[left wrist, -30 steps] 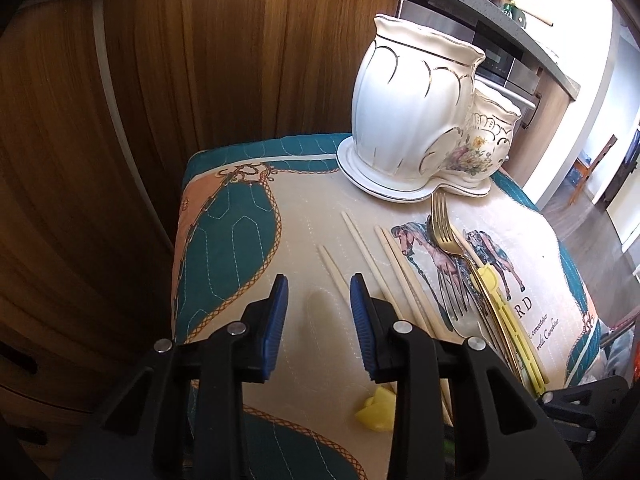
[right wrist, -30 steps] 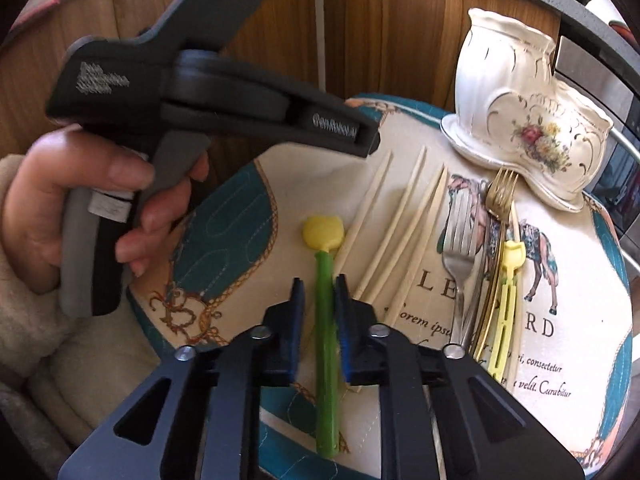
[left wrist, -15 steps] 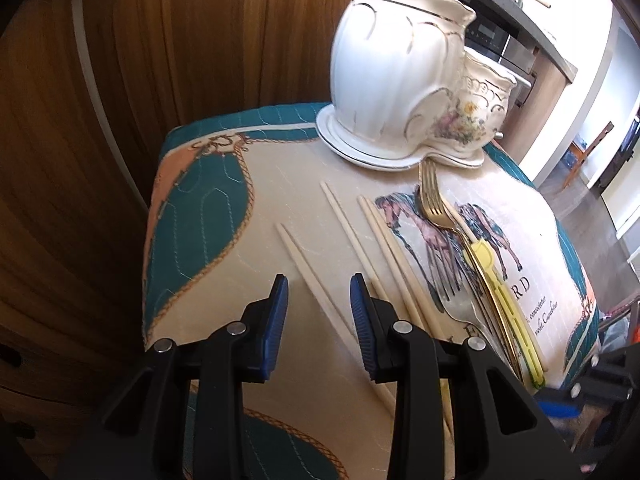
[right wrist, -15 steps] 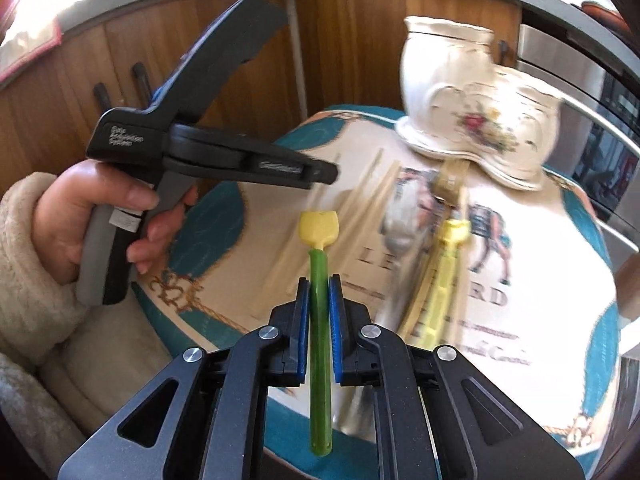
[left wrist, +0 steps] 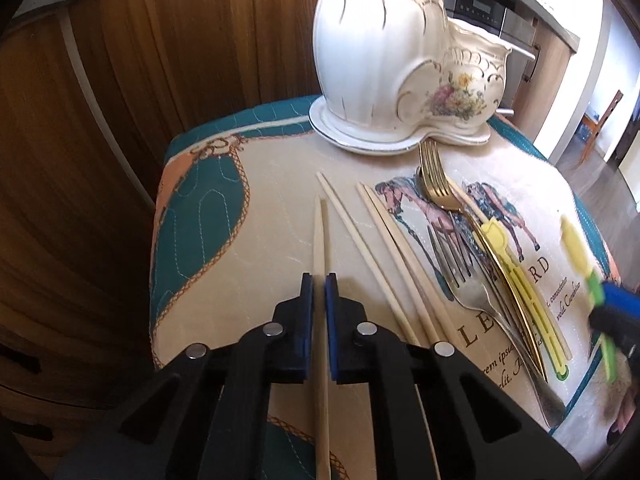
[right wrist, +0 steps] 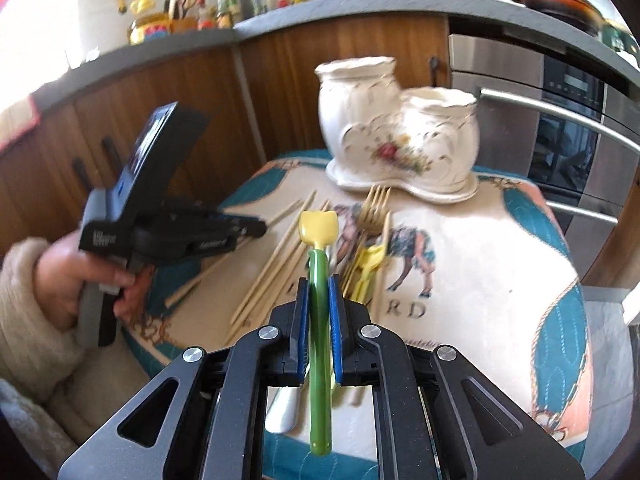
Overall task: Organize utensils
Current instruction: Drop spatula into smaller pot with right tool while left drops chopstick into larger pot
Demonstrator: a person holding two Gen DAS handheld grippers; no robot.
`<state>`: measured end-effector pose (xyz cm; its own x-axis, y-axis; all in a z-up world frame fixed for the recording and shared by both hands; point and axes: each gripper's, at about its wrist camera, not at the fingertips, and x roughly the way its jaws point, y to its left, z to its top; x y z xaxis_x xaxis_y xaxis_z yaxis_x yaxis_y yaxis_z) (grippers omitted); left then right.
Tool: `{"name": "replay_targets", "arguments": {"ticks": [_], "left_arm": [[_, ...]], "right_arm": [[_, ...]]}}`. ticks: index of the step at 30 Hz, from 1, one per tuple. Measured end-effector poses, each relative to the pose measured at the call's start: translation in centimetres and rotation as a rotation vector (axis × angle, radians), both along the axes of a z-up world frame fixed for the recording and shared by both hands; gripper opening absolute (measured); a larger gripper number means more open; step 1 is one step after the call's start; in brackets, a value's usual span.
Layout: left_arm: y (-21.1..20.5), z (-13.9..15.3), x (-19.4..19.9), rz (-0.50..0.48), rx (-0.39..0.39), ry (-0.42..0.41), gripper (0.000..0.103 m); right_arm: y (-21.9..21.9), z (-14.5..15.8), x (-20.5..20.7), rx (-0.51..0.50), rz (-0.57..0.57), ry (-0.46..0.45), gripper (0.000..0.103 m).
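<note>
Left gripper [left wrist: 319, 280] clamped on one chopstick [left wrist: 321, 232], loose chopsticks [left wrist: 384, 236] and forks [left wrist: 452, 240] lying to its right. Right gripper [right wrist: 318, 284] clamped on a green-handled utensil [right wrist: 318, 320], the ceramic holder [right wrist: 396, 136] ahead of it.

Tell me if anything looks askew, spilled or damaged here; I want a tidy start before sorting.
Nothing is spilled or visibly broken. The ceramic holder stands upright with nothing in it, while chopsticks and forks lie loose and fanned on the mat. Each gripper already holds one piece: left gripper a chopstick, right gripper a green tulip utensil.
</note>
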<state>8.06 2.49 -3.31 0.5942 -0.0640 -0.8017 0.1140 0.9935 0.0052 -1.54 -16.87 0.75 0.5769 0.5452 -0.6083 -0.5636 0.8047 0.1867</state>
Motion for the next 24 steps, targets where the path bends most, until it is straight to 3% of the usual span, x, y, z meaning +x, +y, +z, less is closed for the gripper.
{"name": "replay_targets", "arguments": {"ticks": [5, 12, 18, 24], "left_arm": [[1.4, 2.8, -0.6, 0.001, -0.089, -0.113, 0.006], [2.6, 10.9, -0.4, -0.038, -0.24, -0.373, 0.006], [1.6, 16.4, 3.1, -0.093, -0.318, -0.487, 0.006], [-0.7, 19.4, 8.9, -0.091, -0.351, -0.557, 0.006]], "right_arm": [[-1.6, 2.0, 1.9, 0.066, -0.053, -0.026, 0.01], [-2.9, 7.0, 6.9, 0.192, -0.127, -0.15, 0.011], [-3.0, 10.3, 12.4, 0.323, -0.147, -0.193, 0.011], [-2.2, 10.5, 18.0, 0.392, -0.189, -0.189, 0.011]]}}
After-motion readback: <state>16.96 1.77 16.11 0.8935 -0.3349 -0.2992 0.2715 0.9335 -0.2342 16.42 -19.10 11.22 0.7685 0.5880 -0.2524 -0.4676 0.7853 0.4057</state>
